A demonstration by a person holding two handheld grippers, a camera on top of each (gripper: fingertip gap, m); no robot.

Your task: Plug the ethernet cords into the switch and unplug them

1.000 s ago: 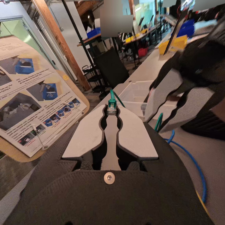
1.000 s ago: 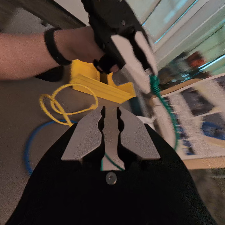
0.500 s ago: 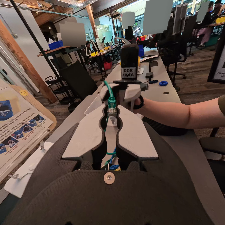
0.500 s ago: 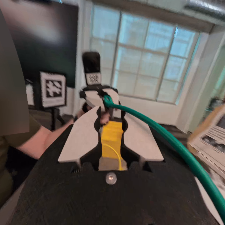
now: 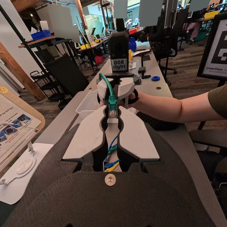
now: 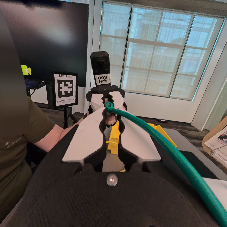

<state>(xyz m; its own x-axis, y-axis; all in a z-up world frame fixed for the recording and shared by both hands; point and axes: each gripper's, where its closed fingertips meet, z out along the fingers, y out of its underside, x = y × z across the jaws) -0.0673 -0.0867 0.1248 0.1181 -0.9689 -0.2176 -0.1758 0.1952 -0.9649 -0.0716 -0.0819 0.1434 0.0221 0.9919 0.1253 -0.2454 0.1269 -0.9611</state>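
Now the two grippers face each other above the desk (image 5: pixel 163 88): the left gripper (image 5: pixel 112 113) fingers pinch the green ethernet cord's clear plug (image 5: pixel 112 113), while the right gripper (image 6: pixel 111 111) fingers close beside its boot, seemingly a handover; no switch shows.

Black textured gripper (image 5: pixel 112 111) bodies, 2 pale grey wavy-edged fingers (image 5: pixel 88 136), olive sleeve (image 6: pixel 35 124).

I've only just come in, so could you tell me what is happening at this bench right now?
A person is holding a gripper in each hand, both raised above the table and facing each other. The left gripper is shut on the green ethernet plug, whose green cord arcs over the right gripper. The right gripper's fingers stand slightly apart with nothing clearly between them. Blue and yellow cords lie below; no switch is visible.
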